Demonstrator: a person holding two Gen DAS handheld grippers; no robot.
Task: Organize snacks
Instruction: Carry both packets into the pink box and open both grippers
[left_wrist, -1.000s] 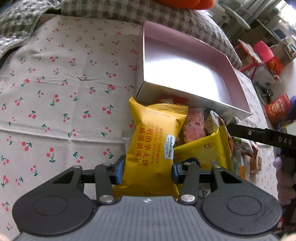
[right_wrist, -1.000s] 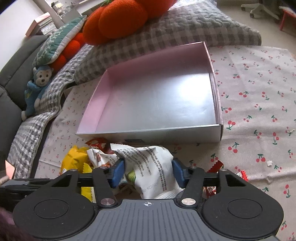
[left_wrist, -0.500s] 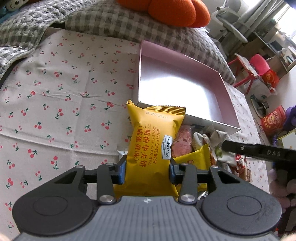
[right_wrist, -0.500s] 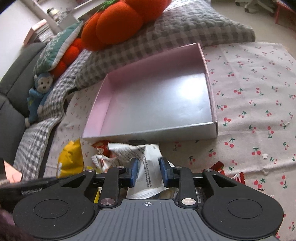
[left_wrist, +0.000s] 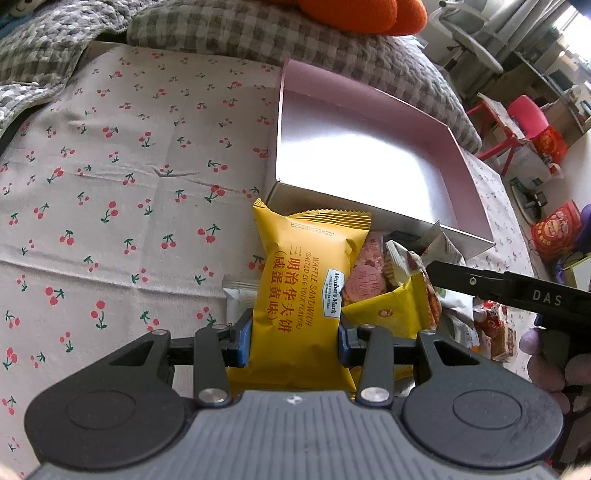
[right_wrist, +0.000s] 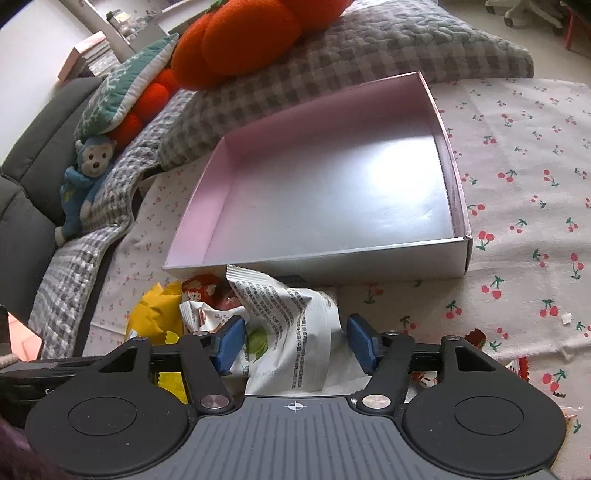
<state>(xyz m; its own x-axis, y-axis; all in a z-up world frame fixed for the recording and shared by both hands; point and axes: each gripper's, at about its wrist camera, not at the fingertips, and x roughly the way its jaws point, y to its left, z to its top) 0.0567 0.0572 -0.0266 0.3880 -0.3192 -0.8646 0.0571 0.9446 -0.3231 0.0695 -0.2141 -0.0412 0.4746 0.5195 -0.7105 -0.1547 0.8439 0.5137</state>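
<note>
Snacks are lying in a loose heap on the cherry-print cloth (left_wrist: 110, 192), just in front of the near wall of the pink box (right_wrist: 325, 192), which is standing empty. The left gripper (left_wrist: 294, 341) is pinching the yellow waffle sandwich pack (left_wrist: 303, 295) by its lower half, both pads pressing its sides, the pack pointing toward the box. The right gripper (right_wrist: 295, 341) is straddling the white packet (right_wrist: 291, 332); its fingers have just been opening, and now the left pad is brushing the wrapper while the right pad is standing clear, so nothing is really being held there.

For the step in hand, judged as loading the box, the yellow pack is needing a lift high enough to clear the near wall before going forward, then a flat release against a corner so later packs are lining up beside it. The right fingers are needing to close again lower and squarer on the white packet, since a crinkly, air-filled wrapper is likely slipping out of a shallow pinch.
</note>
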